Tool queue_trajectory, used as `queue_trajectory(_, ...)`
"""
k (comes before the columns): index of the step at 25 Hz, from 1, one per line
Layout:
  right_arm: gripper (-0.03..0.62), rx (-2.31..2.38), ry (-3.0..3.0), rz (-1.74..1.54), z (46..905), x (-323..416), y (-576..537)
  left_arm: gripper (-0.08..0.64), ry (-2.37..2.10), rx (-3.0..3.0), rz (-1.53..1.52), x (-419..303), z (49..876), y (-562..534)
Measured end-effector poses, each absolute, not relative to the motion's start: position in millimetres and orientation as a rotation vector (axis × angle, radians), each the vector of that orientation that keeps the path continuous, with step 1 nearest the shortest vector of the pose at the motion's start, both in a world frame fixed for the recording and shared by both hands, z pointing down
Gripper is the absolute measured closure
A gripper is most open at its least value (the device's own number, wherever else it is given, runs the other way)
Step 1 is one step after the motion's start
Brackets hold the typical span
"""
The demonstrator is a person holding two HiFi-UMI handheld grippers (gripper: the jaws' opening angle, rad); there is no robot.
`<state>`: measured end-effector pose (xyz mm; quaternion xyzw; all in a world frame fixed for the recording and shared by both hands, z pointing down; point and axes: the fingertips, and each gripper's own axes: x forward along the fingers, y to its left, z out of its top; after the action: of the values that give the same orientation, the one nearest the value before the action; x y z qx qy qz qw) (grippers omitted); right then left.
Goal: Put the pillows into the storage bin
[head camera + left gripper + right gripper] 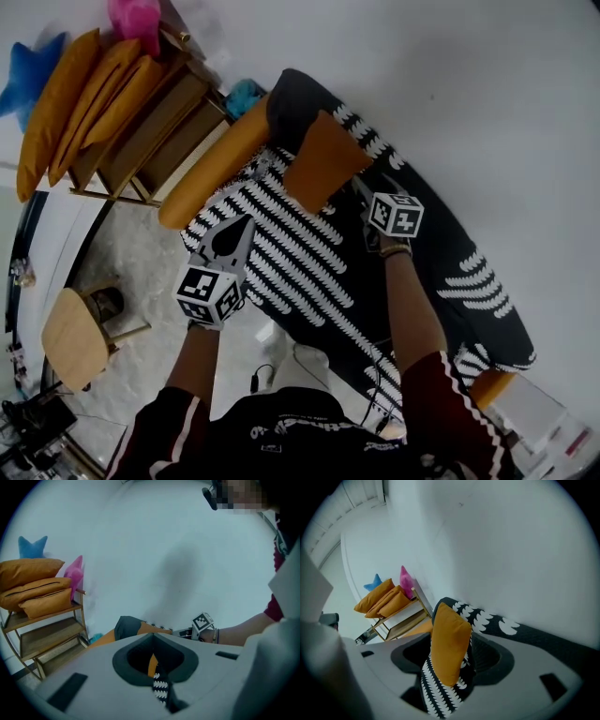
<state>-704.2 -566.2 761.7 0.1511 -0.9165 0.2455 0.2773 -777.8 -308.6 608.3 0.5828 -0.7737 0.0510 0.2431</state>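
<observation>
The storage bin (309,262) is soft black fabric with white scallop rows; it lies slumped against the white wall. An orange pillow (323,161) stands tilted at its mouth. My left gripper (244,225) is shut on the bin's patterned edge; in the left gripper view a strip of that fabric (160,686) fills the narrow slit between the jaws. My right gripper (358,190) is just behind the pillow. In the right gripper view its jaws stand wide, with the orange pillow (449,644) and bin fabric (436,691) between them, and the pads are not pressing.
A long orange cushion (214,173) lies under the bin's left side. A wooden rack (141,131) at the upper left holds orange pillows (70,103), a pink one (136,21) and a blue star (28,75). A round wooden stool (73,339) stands on the floor at left.
</observation>
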Motion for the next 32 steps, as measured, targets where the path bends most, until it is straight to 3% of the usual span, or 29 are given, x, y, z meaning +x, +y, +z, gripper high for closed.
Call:
queue_trajectory(17,0.316,0.373,-2.440,0.708,808.6,-763.6,-597.0,0.555,-2.079,1.530,0.159,-802.4,642.9,-310.6)
queue_trajectory(24,0.445,0.334,-2.433,0.669,802.0,-773.1,-579.9,0.555,-2.104,1.473,0.168,-806.9,632.4,-283.6)
queue_trajectory(32,0.482,0.263,-2.446,0.578,769.5,-770.9,-541.6,0.556,-2.162,1.467,0.150,-795.9,594.9,-259.2)
